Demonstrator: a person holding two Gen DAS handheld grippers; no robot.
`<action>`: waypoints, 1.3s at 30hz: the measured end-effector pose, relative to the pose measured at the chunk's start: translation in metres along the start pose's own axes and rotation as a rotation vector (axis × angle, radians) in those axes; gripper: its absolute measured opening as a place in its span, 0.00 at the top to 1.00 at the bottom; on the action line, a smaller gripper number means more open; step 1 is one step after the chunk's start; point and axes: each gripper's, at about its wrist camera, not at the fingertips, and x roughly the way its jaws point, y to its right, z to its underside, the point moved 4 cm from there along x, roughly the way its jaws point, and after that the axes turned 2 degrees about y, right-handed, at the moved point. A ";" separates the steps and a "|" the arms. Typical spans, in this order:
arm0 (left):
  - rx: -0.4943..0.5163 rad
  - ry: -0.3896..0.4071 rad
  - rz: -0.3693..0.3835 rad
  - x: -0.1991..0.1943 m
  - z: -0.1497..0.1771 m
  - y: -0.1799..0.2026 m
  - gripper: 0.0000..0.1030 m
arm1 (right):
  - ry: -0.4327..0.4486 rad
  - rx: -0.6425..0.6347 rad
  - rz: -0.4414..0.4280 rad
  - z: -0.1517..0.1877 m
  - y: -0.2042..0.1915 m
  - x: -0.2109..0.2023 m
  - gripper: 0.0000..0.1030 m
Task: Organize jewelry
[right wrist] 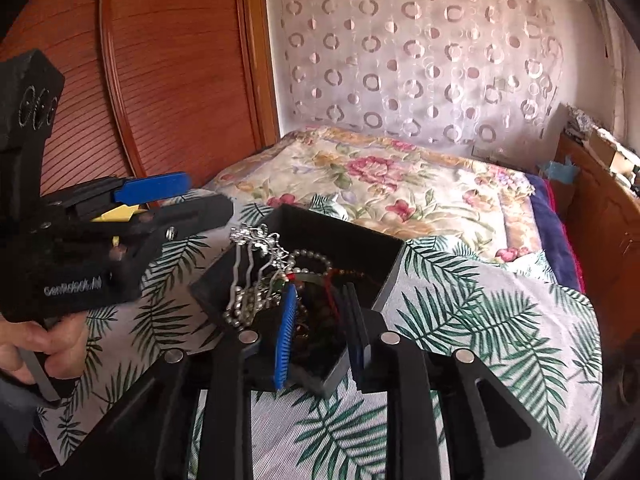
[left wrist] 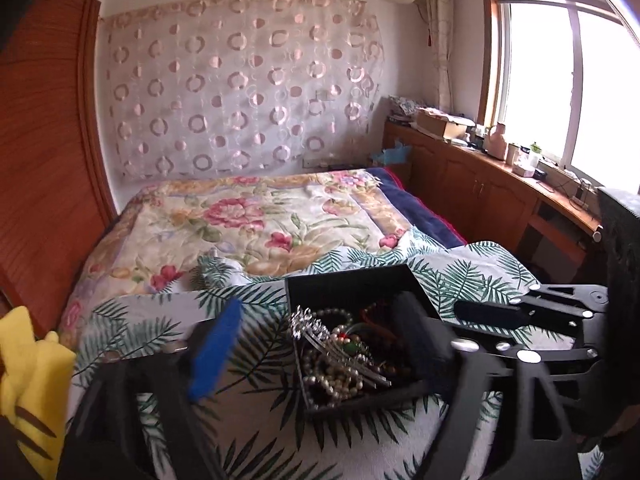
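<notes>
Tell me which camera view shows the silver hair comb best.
The right wrist view: the silver hair comb stands out of the black box, prongs and ornate top visible. The left wrist view shows it lying among beads, partly blurred.

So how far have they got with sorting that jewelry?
Barely started, it seems. The pearl strands, a silver hair comb and dark beads all lie tangled in the black box. The right gripper is open over the pile; the left gripper holds nothing. No piece is laid out separately.
</notes>
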 end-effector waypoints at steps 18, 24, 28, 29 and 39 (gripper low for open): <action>0.024 0.036 -0.115 -0.093 0.048 0.022 0.07 | 0.208 0.143 0.160 0.050 -0.006 -0.129 0.08; -0.015 0.039 -0.134 -0.115 0.065 0.021 0.07 | 0.243 0.139 0.217 0.065 -0.013 -0.158 0.02; -0.037 0.038 -0.134 -0.126 0.074 0.015 0.07 | 0.249 0.166 0.222 0.074 -0.012 -0.165 0.02; -0.036 0.038 -0.135 -0.127 0.075 0.015 0.07 | 0.252 0.170 0.222 0.075 -0.012 -0.166 0.02; -0.041 0.053 -0.135 -0.133 0.076 0.014 0.07 | 0.260 0.167 0.229 0.080 -0.016 -0.168 0.02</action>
